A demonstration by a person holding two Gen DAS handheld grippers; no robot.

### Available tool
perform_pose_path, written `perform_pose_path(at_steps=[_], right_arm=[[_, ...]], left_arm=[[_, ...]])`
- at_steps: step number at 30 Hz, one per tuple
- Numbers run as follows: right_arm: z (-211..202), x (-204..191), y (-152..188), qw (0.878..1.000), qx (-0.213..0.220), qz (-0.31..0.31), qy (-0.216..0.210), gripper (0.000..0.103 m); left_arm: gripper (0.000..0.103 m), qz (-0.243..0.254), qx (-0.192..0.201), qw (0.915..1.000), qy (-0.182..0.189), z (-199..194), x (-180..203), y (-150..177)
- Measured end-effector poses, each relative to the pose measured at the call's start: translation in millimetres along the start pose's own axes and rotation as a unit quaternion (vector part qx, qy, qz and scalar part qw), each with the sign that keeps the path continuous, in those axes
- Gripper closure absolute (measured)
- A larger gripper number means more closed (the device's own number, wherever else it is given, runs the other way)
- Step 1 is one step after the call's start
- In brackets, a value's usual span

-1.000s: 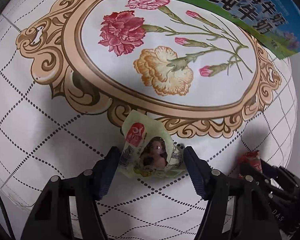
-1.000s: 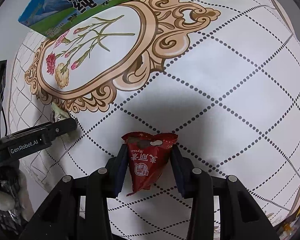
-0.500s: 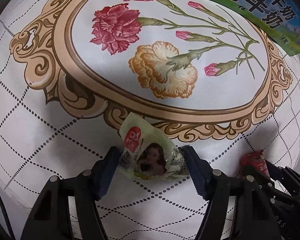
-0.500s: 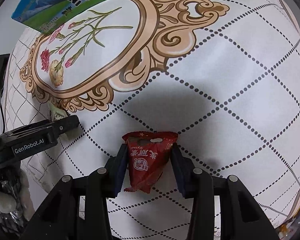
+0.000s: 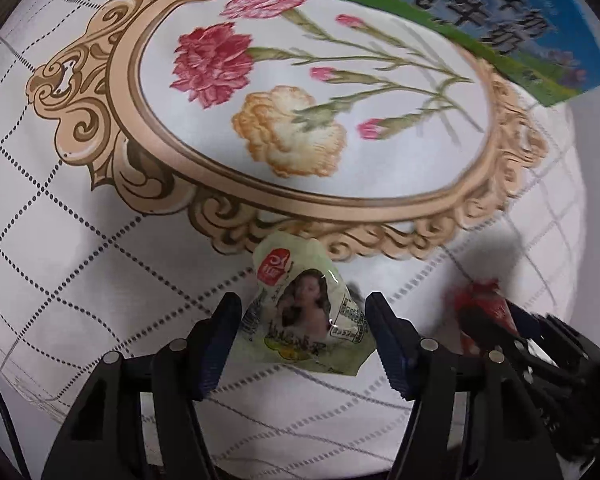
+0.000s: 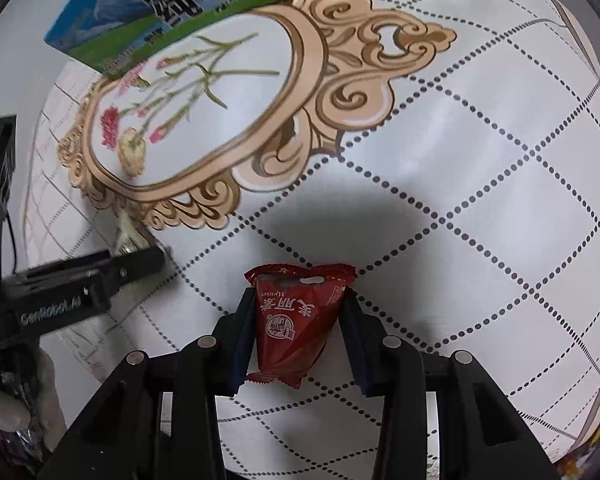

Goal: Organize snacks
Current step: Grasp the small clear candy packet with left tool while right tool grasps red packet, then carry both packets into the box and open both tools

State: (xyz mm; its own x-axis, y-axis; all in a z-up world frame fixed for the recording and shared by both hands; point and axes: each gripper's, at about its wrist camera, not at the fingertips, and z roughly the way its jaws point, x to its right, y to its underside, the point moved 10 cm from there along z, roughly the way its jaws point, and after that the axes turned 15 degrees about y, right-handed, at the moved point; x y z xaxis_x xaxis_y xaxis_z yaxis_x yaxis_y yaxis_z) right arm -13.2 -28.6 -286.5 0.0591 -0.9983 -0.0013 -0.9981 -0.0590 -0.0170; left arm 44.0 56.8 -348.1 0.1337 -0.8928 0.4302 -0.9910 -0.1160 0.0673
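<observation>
Left gripper point(image 5: 302, 330) pinches a pale green snack packet point(image 5: 306, 314); right gripper point(image 6: 298, 320) pinches a red snack packet point(image 6: 298, 322), above the floral, diamond-dotted worktop point(image 6: 480, 160).

The milk carton point(image 5: 480, 16) is cut off by the top edge in both views, its lettering motion-blurred. In the left wrist view the red snack packet point(image 5: 480, 308) is blurred and partly hidden behind the right tool point(image 5: 512, 328).
</observation>
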Motion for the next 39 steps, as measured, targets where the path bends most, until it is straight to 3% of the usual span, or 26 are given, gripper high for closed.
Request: perform_pose_path(at_steps=[2,4,5,10,12,14,22,24,26,30,32,37,39], right_arm=[[-11,-1,-5,1.0,0.008,0.002,-0.012,0.061],[-23,1,-11,1.0,0.015,0.005,-0.024,0.061],[-30,1,-15,0.999,0.02,0.006,-0.03,0.061],[-55,10,-30,0.998,0.045,0.004,-0.033,0.061],[-57,17,-37,0.999,0.045,0.01,-0.03,0.06],[-54,26,-40,0.999,0.039,0.016,-0.032,0.061],[-40,28,-30,0.999,0.02,0.019,-0.041,0.06],[-36,26,-27,0.999,0.015,0.019,-0.043,0.061],[-30,21,-25,0.999,0.011,0.018,-0.044,0.061],[-26,17,-22,0.999,0.009,0.014,-0.041,0.06],[-25,17,-21,0.999,0.009,0.013,-0.039,0.061],[-22,18,-18,0.999,0.007,0.016,-0.039,0.06],[-24,17,-16,0.999,0.008,0.017,-0.04,0.06]], left_arm=[[0.042,0.008,0.003,0.9999,0.006,-8,12,0],[0.06,0.015,0.004,0.9997,0.017,-16,25,-2],[0.061,0.017,0.004,0.9996,0.02,-18,30,-4],[0.057,0.046,-0.001,0.9988,0.016,-13,52,-21],[0.041,0.017,-0.034,0.9982,0.046,3,52,-20],[0.035,0.001,-0.045,0.9972,0.061,13,52,-18],[0.034,0.009,-0.065,0.9977,0.014,22,43,0],[0.026,0.001,-0.073,0.9972,0.016,24,34,8],[0.026,-0.02,-0.087,0.9956,0.03,34,28,14],[0.026,-0.025,-0.065,0.9974,0.016,43,23,12],[0.034,-0.015,-0.058,0.9982,0.002,41,26,12],[0.036,0.005,-0.039,0.9991,-0.012,31,41,18],[0.044,0.007,-0.038,0.9993,-0.005,27,50,23]])
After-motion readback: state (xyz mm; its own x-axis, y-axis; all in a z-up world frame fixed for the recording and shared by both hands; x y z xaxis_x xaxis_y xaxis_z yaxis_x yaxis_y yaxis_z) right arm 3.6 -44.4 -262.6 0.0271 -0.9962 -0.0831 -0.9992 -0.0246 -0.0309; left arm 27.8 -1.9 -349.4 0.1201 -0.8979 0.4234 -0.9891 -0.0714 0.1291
